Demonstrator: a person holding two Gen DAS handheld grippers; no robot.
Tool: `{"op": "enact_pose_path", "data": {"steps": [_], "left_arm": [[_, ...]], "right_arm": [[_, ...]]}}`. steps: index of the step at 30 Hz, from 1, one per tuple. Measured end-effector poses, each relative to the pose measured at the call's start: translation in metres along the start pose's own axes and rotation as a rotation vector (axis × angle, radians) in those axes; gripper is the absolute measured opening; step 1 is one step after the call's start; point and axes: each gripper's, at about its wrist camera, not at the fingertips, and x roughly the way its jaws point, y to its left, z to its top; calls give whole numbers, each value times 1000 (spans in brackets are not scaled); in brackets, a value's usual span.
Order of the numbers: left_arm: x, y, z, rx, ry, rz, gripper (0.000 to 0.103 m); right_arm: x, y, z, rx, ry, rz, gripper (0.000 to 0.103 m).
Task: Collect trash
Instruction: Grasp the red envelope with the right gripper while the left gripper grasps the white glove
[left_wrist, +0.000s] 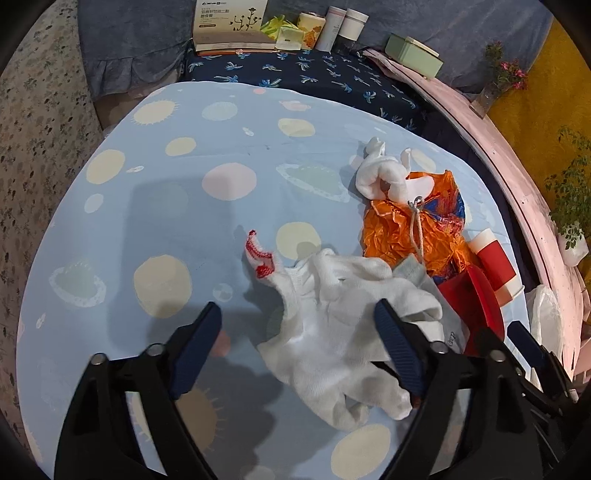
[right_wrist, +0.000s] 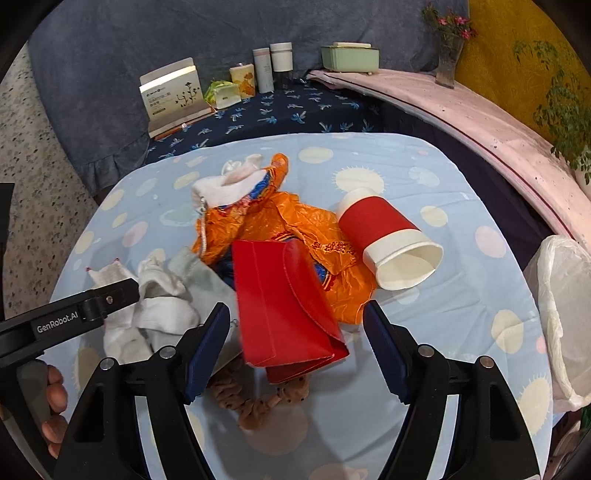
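A pile lies on the light blue patterned tablecloth (left_wrist: 166, 206). A crumpled orange plastic bag (right_wrist: 295, 225) sits in the middle, with a red-and-white paper cup (right_wrist: 388, 240) on its side to the right and a red paper envelope (right_wrist: 284, 302) in front. My right gripper (right_wrist: 297, 317) is open, its fingers either side of the envelope's near end. My left gripper (left_wrist: 297, 325) is open above white socks (left_wrist: 332, 332). The orange bag (left_wrist: 413, 229), cup (left_wrist: 495, 258) and envelope (left_wrist: 476, 306) also show in the left wrist view.
A white-lined bin (right_wrist: 565, 314) stands at the table's right edge. A brown scrunchie (right_wrist: 258, 398) lies below the envelope. A rolled white sock (left_wrist: 384, 173) lies behind the bag. Boxes and tins (right_wrist: 221, 92) line a dark blue surface behind. A pink ledge (right_wrist: 480, 118) runs along the right.
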Motion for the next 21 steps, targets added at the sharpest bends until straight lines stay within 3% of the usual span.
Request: {"op": "enact_pose_path", "data": {"steps": [2, 3, 5, 7, 8, 10, 12, 21], "left_arm": [[5, -2, 1, 9, 14, -17, 55], [6, -2, 1, 8, 19, -25, 51], [7, -4, 0, 12, 22, -41, 32], [4, -7, 0, 24, 21, -50, 21], [2, -9, -1, 28, 17, -54, 13], [-3, -13, -2, 38, 5, -59, 10], [-11, -17, -3, 43, -14, -70, 7], [-63, -49, -1, 89, -109, -135, 3]], "right_arm": [[5, -2, -1, 5, 11, -5, 64], [8, -4, -1, 8, 19, -9, 55], [13, -5, -3, 10, 38, -5, 41], [15, -6, -6, 10, 46, -10, 21], [14, -8, -7, 11, 50, -7, 17], [12, -10, -9, 20, 49, 1, 5], [5, -13, -10, 27, 38, 3, 2], [-59, -31, 1, 51, -97, -5, 1]]}}
